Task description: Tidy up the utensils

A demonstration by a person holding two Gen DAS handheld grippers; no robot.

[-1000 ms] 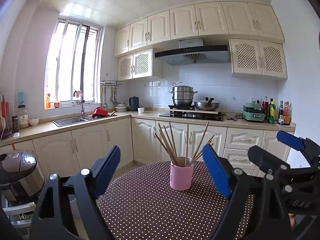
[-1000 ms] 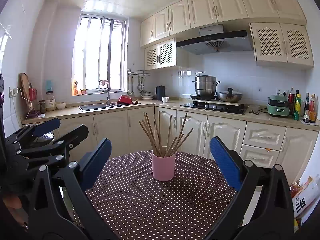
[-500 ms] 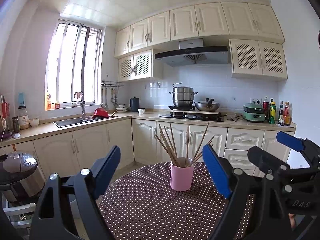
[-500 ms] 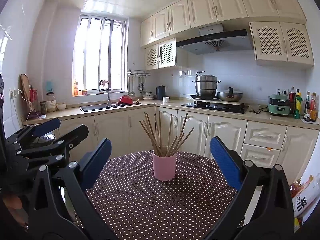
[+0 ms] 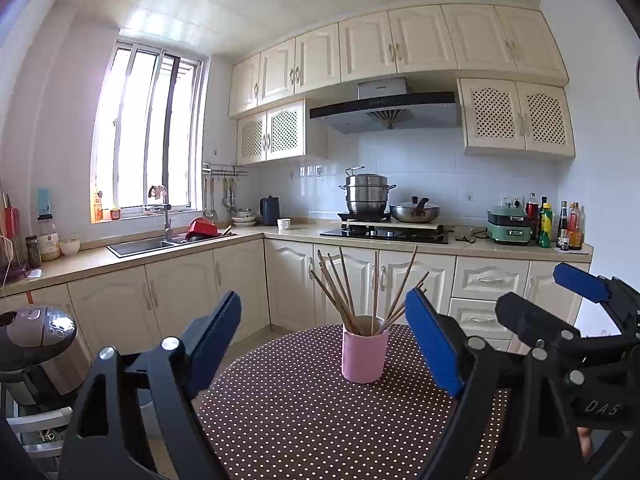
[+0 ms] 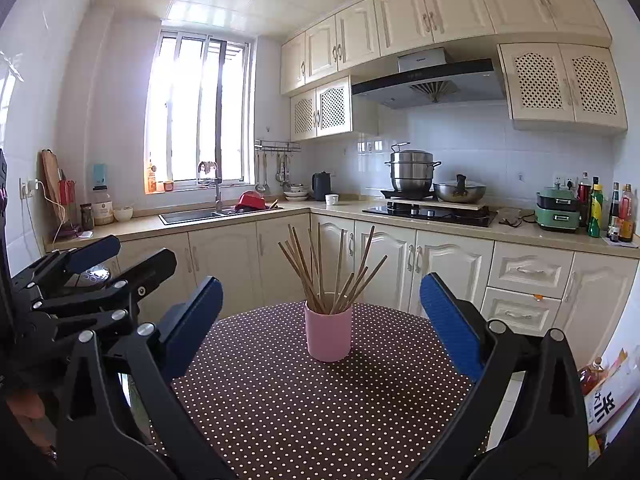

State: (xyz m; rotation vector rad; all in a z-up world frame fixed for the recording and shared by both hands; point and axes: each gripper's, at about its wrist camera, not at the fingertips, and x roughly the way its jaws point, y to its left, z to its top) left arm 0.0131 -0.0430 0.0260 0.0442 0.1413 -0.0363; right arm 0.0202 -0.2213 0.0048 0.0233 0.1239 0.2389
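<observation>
- Kitchen cabinets back a dotted round table (image 6: 280, 412) where a pink cup (image 6: 328, 334) holds chopsticks (image 6: 320, 268) fanned upright, at its far side
- Left gripper (image 5: 324, 344) and right gripper (image 6: 320, 324), jaws apart and empty, face it; the cup sits centred beyond the right one

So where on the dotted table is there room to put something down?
The table is bare all around the pink cup: in front, left and right of it. Only the cup with its fanned chopsticks crowds the far middle.
</observation>
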